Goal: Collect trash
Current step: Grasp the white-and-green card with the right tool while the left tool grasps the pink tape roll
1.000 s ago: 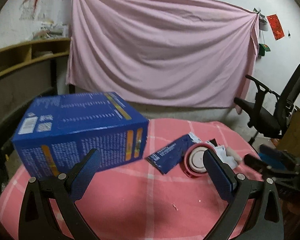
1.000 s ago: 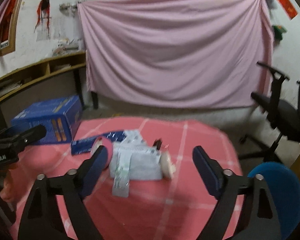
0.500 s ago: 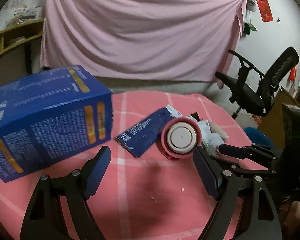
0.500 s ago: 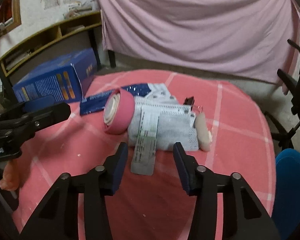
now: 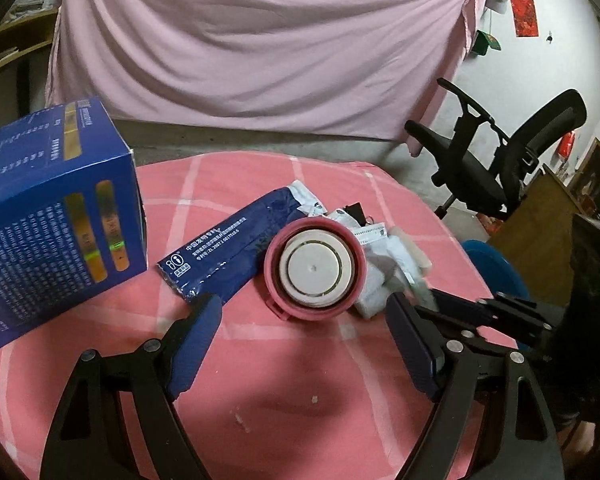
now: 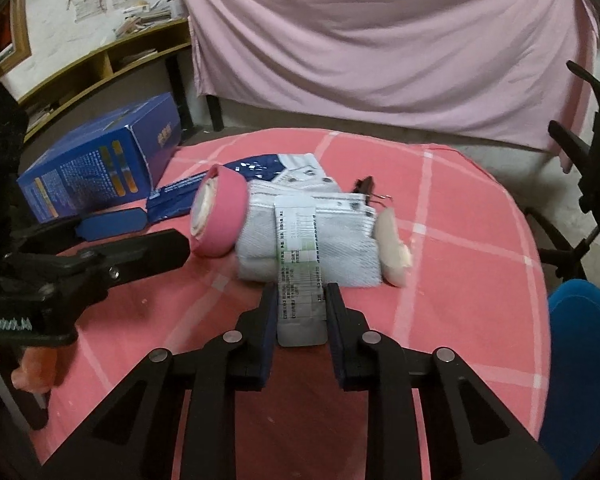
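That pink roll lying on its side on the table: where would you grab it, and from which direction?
Grip the pink roll across its curved outer wall, coming in from the near side at its open round end. It lies on its side with the flat white end facing the left hand-held gripper, whose open jaws already stand to either side. Wrappers crowd its far side.

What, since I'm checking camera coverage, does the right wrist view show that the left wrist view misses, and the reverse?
Only the right wrist view: the labelled strip between the fingers of the right hand-held gripper, whose jaws are closing; the wall shelf.
Only the left wrist view: the pink roll end-on, showing its white face; the white print on the blue pouch.
Both: roll, pouch, blue box, white packets, checked cloth, pink curtain.
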Demonstrator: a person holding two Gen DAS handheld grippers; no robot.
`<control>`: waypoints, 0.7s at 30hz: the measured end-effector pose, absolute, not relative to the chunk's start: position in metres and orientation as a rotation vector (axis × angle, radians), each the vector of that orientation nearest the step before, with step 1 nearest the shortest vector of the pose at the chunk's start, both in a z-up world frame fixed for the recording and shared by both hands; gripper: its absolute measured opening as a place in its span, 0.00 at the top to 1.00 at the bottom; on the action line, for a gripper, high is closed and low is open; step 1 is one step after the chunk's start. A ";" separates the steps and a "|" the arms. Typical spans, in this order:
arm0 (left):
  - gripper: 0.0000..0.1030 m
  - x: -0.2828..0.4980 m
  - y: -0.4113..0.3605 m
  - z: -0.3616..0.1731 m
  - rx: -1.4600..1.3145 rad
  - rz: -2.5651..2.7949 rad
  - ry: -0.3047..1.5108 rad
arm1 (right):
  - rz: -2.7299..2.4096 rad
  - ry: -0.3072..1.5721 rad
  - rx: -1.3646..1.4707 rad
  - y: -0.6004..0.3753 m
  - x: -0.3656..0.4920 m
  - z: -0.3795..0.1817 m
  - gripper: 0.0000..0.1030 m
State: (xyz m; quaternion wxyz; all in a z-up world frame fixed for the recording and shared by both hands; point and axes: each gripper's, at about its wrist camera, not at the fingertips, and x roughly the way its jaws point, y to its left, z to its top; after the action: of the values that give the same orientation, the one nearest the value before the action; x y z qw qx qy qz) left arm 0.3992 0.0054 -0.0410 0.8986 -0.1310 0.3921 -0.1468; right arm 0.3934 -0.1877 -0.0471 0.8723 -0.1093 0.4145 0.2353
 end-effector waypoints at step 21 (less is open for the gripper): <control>0.47 0.429 0.004 -0.049 -0.370 -0.306 0.848 | 0.443 0.872 -0.186 -0.211 0.401 -0.048 0.80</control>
State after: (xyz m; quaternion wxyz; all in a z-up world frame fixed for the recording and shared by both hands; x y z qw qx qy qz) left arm 0.4289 0.0045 -0.0486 0.8835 -0.1777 0.4076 -0.1472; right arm 0.4012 -0.2106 -0.0480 0.8786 -0.0894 0.4183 0.2126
